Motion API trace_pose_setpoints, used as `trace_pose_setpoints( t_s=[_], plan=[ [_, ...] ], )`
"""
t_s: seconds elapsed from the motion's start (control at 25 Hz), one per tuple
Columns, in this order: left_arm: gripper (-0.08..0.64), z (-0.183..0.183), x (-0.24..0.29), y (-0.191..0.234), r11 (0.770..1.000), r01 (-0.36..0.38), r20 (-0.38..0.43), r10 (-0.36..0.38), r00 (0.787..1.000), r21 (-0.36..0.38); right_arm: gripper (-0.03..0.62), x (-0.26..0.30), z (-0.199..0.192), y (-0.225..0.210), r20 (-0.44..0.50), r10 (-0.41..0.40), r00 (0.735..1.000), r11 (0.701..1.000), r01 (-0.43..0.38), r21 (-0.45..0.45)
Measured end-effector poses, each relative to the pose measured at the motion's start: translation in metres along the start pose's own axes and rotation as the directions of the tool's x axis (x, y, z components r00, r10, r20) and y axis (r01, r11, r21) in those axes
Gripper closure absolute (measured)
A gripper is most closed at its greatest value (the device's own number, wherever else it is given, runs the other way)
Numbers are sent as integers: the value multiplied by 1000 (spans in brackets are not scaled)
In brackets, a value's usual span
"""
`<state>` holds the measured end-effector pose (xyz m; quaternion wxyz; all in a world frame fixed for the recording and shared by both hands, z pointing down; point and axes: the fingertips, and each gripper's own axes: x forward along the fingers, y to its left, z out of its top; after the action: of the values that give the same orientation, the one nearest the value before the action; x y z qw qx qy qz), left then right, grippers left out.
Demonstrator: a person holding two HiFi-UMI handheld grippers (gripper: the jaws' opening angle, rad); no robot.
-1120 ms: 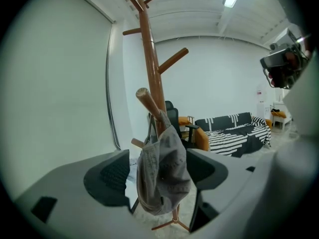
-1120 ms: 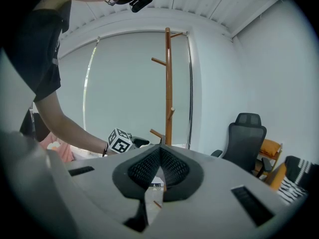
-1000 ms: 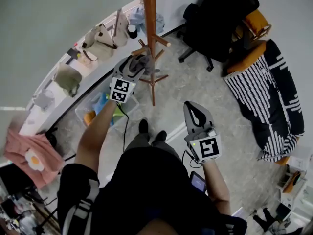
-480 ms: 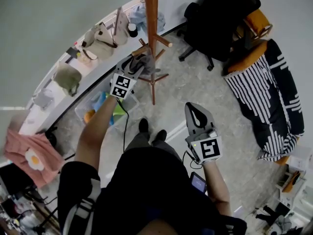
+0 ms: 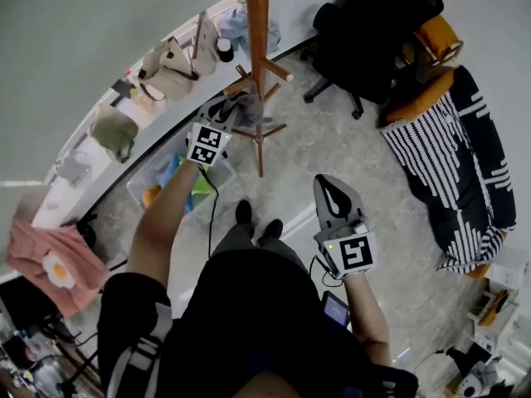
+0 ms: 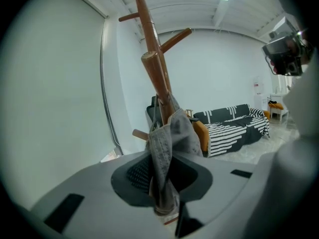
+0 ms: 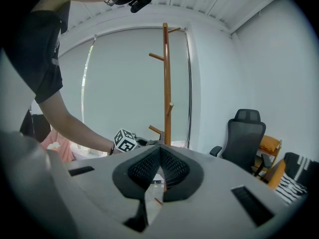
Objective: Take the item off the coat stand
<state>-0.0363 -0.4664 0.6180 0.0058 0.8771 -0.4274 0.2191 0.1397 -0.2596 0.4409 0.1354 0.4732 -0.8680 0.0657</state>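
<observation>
A wooden coat stand (image 5: 255,23) rises at the top middle of the head view. A grey cloth item (image 5: 246,106) hangs from one of its low pegs. My left gripper (image 5: 233,108) reaches up to that peg, and its jaws are closing with the cloth between them. In the left gripper view the grey cloth (image 6: 169,138) drapes down off the peg (image 6: 154,71) into the gap, with both pads against it. My right gripper (image 5: 330,191) hangs low in front of the person, shut and empty, facing the coat stand (image 7: 166,83).
A black office chair (image 5: 373,31) stands right of the stand, and a striped sofa (image 5: 452,164) lies further right. A clear bin (image 5: 178,181) sits on the floor under my left arm. Bags line the sill (image 5: 166,69). A pink cloth (image 5: 50,264) lies at the left.
My left gripper has edged closer to the peg and its jaws have come together around the grey cloth. The right gripper has stayed where it was.
</observation>
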Motion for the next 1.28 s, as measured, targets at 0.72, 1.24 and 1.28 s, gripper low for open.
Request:
trace_pose_setpoints(
  t_s=[0.72, 1.24, 1.28],
  plan=[
    [532, 8, -12, 3, 998, -45, 11, 44, 999, 46, 572, 1, -5, -2, -4, 4, 1000, 1000, -4, -7],
    [532, 39, -50, 14, 995, -99, 67, 99, 993, 8, 572, -1, -7, 2, 3, 16, 1000, 1000, -16, -12],
    [532, 42, -53, 15, 995, -103, 70, 102, 992, 7, 572, -1, -6, 2, 5, 17, 1000, 1000, -17, -14]
  ],
)
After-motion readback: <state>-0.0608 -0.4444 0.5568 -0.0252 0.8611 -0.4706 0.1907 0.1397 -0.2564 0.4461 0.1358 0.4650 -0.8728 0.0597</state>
